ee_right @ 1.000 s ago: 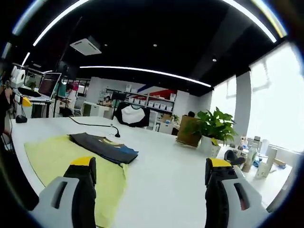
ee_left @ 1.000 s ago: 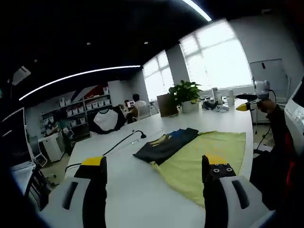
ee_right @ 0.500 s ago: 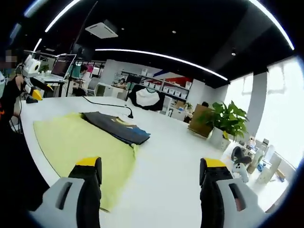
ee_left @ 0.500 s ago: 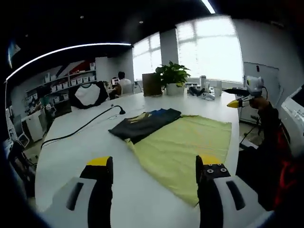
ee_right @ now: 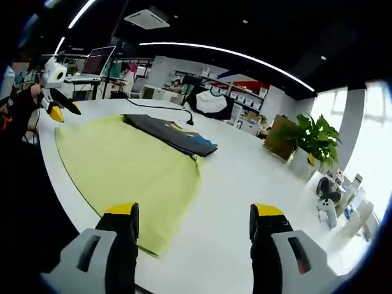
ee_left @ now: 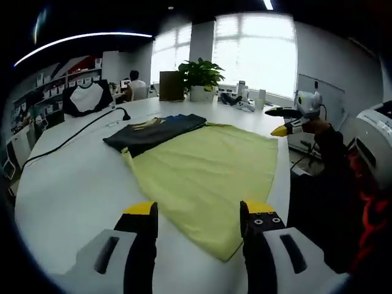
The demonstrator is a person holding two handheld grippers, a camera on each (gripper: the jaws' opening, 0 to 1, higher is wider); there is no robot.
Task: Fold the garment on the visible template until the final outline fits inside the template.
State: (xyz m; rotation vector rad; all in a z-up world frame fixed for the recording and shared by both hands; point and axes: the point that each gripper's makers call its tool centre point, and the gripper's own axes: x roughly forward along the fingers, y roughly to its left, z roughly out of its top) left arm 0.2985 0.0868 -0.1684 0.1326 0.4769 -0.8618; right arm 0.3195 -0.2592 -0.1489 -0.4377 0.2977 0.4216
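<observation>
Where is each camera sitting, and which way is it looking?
Left gripper view: rides on the left gripper, looking across the white table at the yellow template and dark garment, toward the windows; its own open fingers show, plus the right gripper in a hand.
Right gripper view: rides on the right gripper, looking across the same table toward shelves; its open fingers show, plus the left gripper.
Shared: template, garment, table, potted plant.
</observation>
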